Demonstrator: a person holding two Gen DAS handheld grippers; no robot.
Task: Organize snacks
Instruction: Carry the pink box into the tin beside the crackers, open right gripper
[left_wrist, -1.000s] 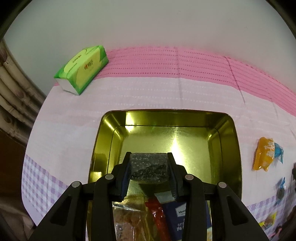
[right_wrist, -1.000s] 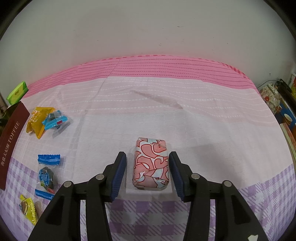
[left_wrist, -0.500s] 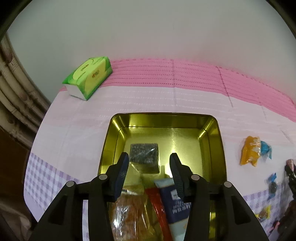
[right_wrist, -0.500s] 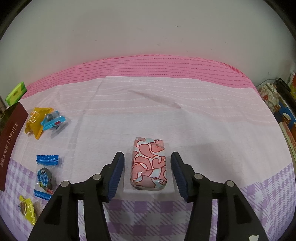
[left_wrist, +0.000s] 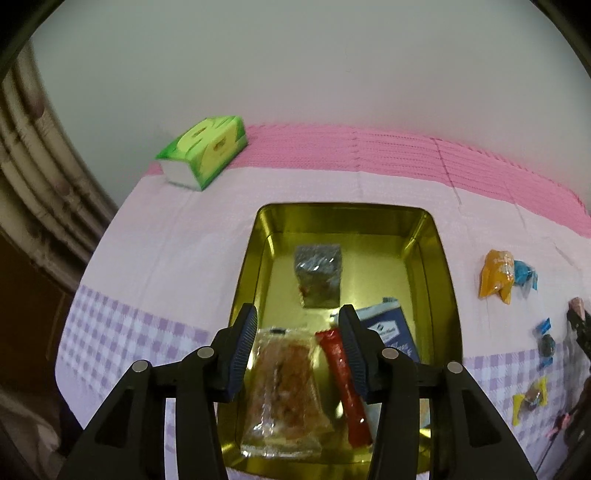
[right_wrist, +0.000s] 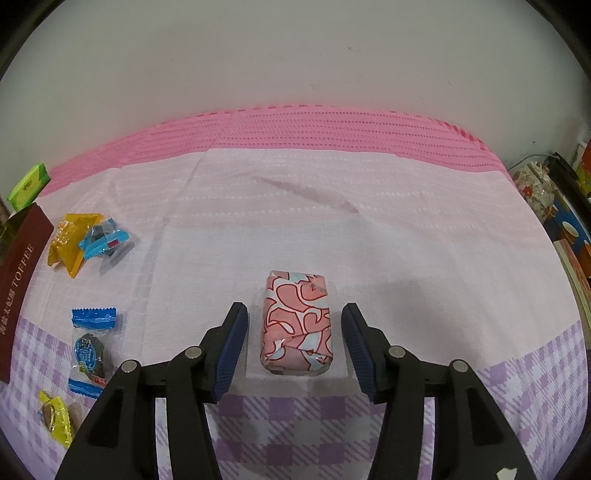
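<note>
A gold tin (left_wrist: 436, 236) holds a dark speckled snack packet (left_wrist: 317, 273), a clear packet of brown biscuits (left_wrist: 284, 387), a red stick packet (left_wrist: 345, 380) and a blue packet (left_wrist: 388, 328). My left gripper (left_wrist: 297, 350) is open and empty above the tin's near end. My right gripper (right_wrist: 295, 349) is open, its fingers on either side of a pink patterned packet (right_wrist: 297, 332) lying on the cloth, without touching it.
A green tissue pack (left_wrist: 203, 155) lies at the back left. Loose sweets lie on the cloth: an orange one (right_wrist: 68, 243), a blue one (right_wrist: 105, 242), a blue-ended dark one (right_wrist: 88, 350), a yellow one (right_wrist: 55, 417). A dark red toffee lid (right_wrist: 18, 280) lies at the left.
My left gripper opened, let the dark speckled packet drop into the tin, and drew back and up. My right gripper opened wider and backed off slightly from the pink packet.
</note>
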